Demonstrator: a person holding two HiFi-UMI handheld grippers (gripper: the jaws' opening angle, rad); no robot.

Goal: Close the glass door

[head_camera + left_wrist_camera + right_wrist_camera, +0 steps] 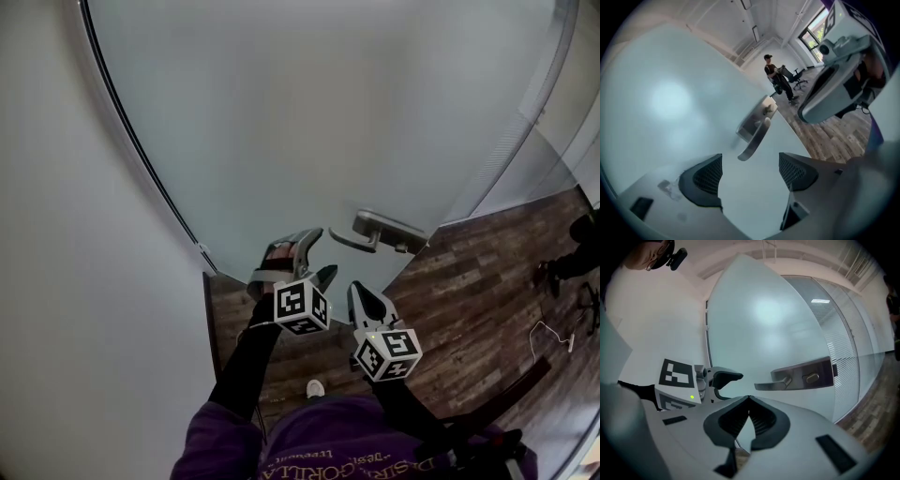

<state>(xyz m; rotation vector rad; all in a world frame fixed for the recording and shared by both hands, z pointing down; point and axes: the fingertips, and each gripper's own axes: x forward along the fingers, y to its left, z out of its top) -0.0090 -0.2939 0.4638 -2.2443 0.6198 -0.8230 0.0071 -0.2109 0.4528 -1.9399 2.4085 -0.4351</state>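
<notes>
The frosted glass door (309,122) fills the upper middle of the head view. A white wall (75,234) runs along its left edge and a striped glass partition (511,141) meets its right edge. Its metal lever handle (380,232) sits low on the pane near that right edge, above the dark wood-plank floor (469,281). The fisheye bends the seam, so it is hard to tell whether the door is fully shut against the partition.

The left gripper (319,255) is raised just beside and below the handle, without touching it. In the left gripper view its jaws (750,164) stand wide apart with only frosted glass showing between them. The handle (757,136) hangs just past the gap, and no pad is on it.

The right gripper (359,292) sits just to the right of the left one and a little lower, also short of the door. In its own view the jaws (749,399) are closed tip to tip with nothing between them. The handle and its backplate (801,378) lie ahead and to the right.

Beyond the door edge in the left gripper view, a person (776,77) stands by an office chair (801,77), well away. The wearer's purple shirt (319,441) shows at the bottom of the head view.
</notes>
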